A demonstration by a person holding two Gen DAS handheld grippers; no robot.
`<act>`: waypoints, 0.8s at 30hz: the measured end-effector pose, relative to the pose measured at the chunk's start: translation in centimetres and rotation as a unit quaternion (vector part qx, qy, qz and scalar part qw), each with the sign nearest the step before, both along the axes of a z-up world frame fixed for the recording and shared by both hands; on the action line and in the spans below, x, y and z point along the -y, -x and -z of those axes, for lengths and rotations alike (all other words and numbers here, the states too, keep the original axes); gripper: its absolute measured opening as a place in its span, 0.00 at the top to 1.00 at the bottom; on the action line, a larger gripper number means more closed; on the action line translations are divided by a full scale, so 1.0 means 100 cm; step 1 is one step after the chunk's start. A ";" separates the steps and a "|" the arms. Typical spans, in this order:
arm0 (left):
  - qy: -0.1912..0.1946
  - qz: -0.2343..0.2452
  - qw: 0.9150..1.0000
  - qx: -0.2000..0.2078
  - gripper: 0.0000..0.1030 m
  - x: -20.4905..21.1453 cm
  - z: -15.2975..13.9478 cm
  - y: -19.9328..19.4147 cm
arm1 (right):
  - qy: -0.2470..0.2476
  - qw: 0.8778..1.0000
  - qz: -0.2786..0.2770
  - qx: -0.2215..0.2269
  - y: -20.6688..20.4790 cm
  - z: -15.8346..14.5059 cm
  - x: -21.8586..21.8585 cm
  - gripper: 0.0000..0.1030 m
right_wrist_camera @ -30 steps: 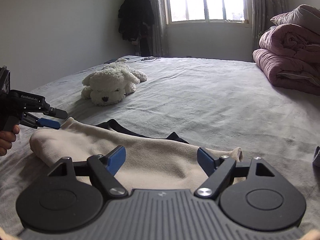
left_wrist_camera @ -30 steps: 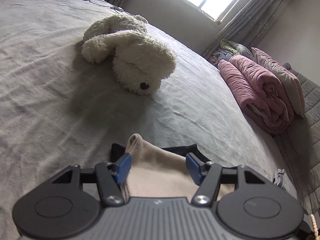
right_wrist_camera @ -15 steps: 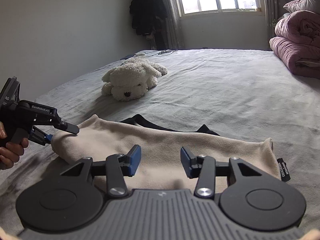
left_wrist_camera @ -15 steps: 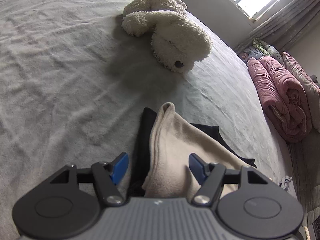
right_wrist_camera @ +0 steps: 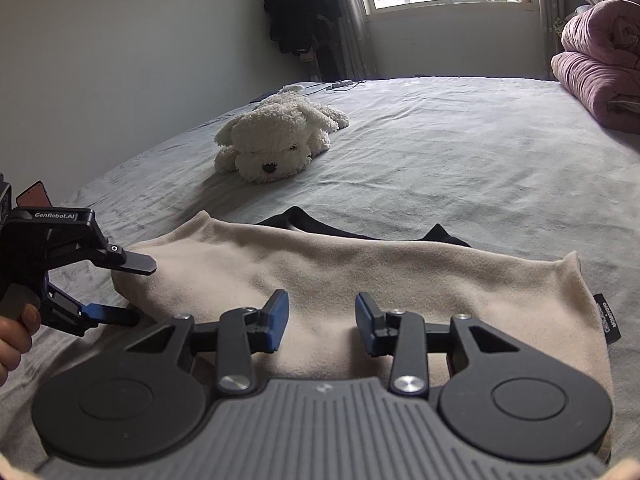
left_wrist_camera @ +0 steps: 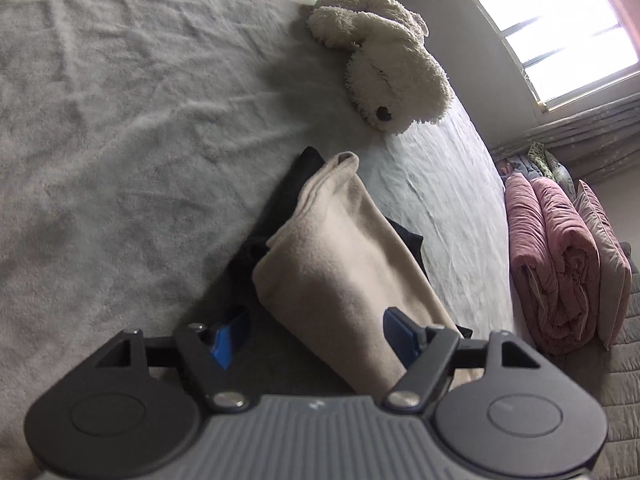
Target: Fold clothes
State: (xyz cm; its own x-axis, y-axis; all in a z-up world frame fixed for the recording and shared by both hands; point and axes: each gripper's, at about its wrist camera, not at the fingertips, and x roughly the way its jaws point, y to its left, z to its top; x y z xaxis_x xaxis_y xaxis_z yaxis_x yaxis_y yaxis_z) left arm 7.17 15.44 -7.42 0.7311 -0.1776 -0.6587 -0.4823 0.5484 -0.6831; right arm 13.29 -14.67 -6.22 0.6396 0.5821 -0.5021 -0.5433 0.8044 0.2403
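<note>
A beige garment [right_wrist_camera: 360, 272] lies folded in a long band over a black garment [right_wrist_camera: 304, 218] on the grey bed sheet [right_wrist_camera: 460, 168]. My right gripper [right_wrist_camera: 322, 320] hovers low over the band's near edge. Its jaws are closing, with flat cloth showing between the blue pads and no fold pinched. My left gripper [right_wrist_camera: 132, 288] straddles the band's left end, one finger above and one below, and its jaws are opening. In the left wrist view the beige garment [left_wrist_camera: 340, 264] runs between the wide-apart pads of the left gripper [left_wrist_camera: 314, 340], beside the black garment [left_wrist_camera: 288, 192].
A white plush dog [right_wrist_camera: 276, 140] lies on the bed beyond the clothes. Rolled pink quilts [right_wrist_camera: 596, 80] are stacked at the far right. A dark coat [right_wrist_camera: 300, 12] hangs by the window. A hand [right_wrist_camera: 14, 340] holds the left gripper at the left edge.
The right gripper's jaws have narrowed a lot over the beige garment. The left gripper has rolled and shifted along the garment's end, and its jaws have widened.
</note>
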 end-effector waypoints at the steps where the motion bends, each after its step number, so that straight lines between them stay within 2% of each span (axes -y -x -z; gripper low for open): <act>1: 0.000 -0.024 1.000 0.009 0.28 0.003 0.001 0.002 | -0.004 1.000 -0.002 -0.003 0.000 0.000 -0.001 0.66; 3: -0.008 -0.074 0.997 0.028 0.29 0.011 0.003 0.005 | -0.010 1.000 -0.005 -0.008 -0.001 0.002 -0.002 0.71; 6: -0.044 -0.123 0.990 0.041 0.39 0.025 0.005 0.007 | -0.014 1.000 -0.006 -0.017 -0.002 0.005 -0.005 0.73; 8: -0.076 -0.146 0.985 0.044 0.56 0.032 0.004 0.006 | -0.013 1.000 -0.005 -0.023 -0.004 0.009 -0.007 0.74; 10: -0.097 -0.155 0.982 0.057 0.65 0.036 0.000 0.007 | -0.007 1.000 -0.004 -0.025 -0.004 0.013 -0.011 0.75; 11: -0.112 -0.152 0.980 0.068 0.68 0.039 -0.004 0.008 | -0.001 1.000 -0.003 -0.024 -0.004 0.015 -0.013 0.75; 15: -0.191 -0.119 0.967 0.119 0.71 0.059 -0.027 0.012 | 0.011 0.999 0.007 -0.031 -0.004 0.018 -0.016 0.79; 20: -0.246 -0.077 0.952 0.163 0.72 0.086 -0.052 0.010 | -0.031 0.998 0.011 -0.055 -0.009 0.013 -0.003 0.76; 21: -0.253 -0.066 0.950 0.172 0.72 0.091 -0.056 0.009 | -0.054 0.996 0.011 -0.066 -0.011 0.011 0.003 0.69; 24: -0.274 -0.023 0.941 0.196 0.72 0.107 -0.067 0.006 | -0.119 0.989 0.020 -0.090 -0.016 0.006 0.022 0.67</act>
